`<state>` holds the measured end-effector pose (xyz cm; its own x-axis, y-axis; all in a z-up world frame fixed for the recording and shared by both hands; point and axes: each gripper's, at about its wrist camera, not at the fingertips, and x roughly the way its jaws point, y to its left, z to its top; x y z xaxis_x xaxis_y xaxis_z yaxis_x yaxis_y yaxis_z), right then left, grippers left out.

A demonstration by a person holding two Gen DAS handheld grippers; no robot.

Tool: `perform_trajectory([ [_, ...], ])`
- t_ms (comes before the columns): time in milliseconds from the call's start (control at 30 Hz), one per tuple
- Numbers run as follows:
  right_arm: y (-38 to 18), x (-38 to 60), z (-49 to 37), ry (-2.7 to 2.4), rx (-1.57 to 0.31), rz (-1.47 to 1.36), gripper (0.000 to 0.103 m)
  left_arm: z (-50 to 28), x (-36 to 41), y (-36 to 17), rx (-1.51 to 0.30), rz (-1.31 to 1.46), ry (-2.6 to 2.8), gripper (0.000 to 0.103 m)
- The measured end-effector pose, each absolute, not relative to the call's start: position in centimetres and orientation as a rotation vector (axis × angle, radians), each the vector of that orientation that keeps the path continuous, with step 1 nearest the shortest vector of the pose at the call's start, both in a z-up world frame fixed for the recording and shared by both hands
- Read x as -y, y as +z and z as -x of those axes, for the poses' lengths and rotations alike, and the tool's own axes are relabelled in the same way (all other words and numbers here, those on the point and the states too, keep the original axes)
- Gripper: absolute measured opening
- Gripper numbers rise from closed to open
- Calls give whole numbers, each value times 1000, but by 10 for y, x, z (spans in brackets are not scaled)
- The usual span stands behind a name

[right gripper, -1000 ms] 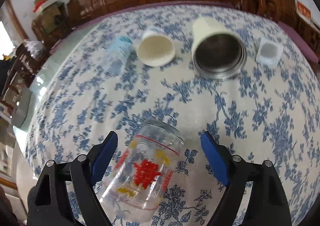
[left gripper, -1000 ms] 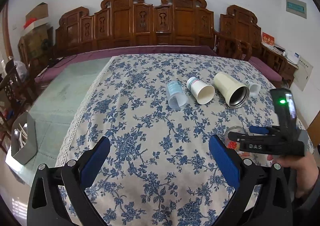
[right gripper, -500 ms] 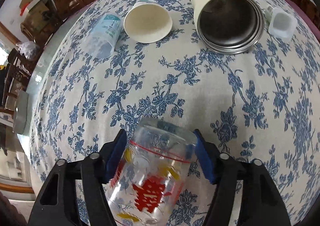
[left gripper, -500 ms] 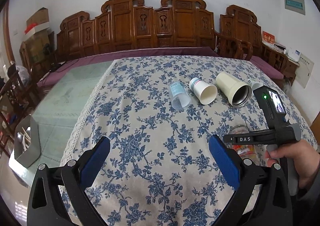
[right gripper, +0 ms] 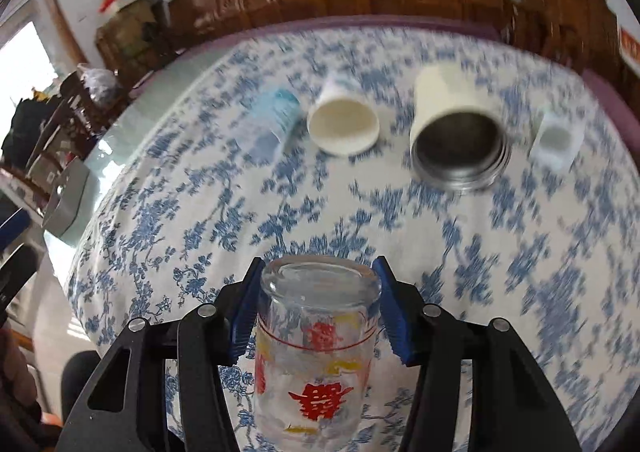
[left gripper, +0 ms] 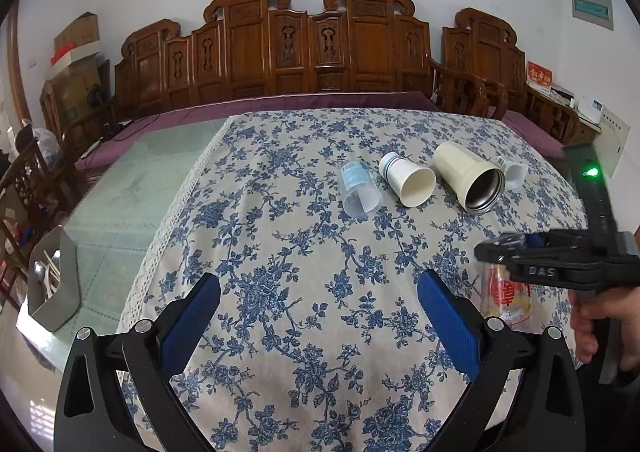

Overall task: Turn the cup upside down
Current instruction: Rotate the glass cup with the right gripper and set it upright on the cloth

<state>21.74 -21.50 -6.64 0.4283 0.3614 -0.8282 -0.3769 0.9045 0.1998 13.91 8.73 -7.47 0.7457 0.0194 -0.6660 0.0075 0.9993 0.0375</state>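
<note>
Carved wooden benches (left gripper: 320, 52) stand behind a table covered with a blue flowered tablecloth (left gripper: 280, 252). On the cloth lie four cups on their sides in a row: a clear plastic cup (left gripper: 358, 188), a paper cup (left gripper: 408, 180), a cream steel-lined cup (left gripper: 468, 176) and a small white cup (left gripper: 512, 170). The right gripper (right gripper: 318, 312) pinches the glass cup (right gripper: 316, 352) (red character printed on it) between both blue pads, thick base toward the camera. The left gripper (left gripper: 320, 316) has its jaws spread wide, holding nothing, above the cloth.
</note>
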Motion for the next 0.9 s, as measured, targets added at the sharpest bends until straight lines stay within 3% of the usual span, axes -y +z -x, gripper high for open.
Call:
perform_trajectory([
  [467,-51,202,-206,477,-795,248,56,-138,-70,-77,-748,-69,8,95],
  [900,-61,209,-186,500,-801,220,57,-137,-59,-74,-742,-73,1,95],
])
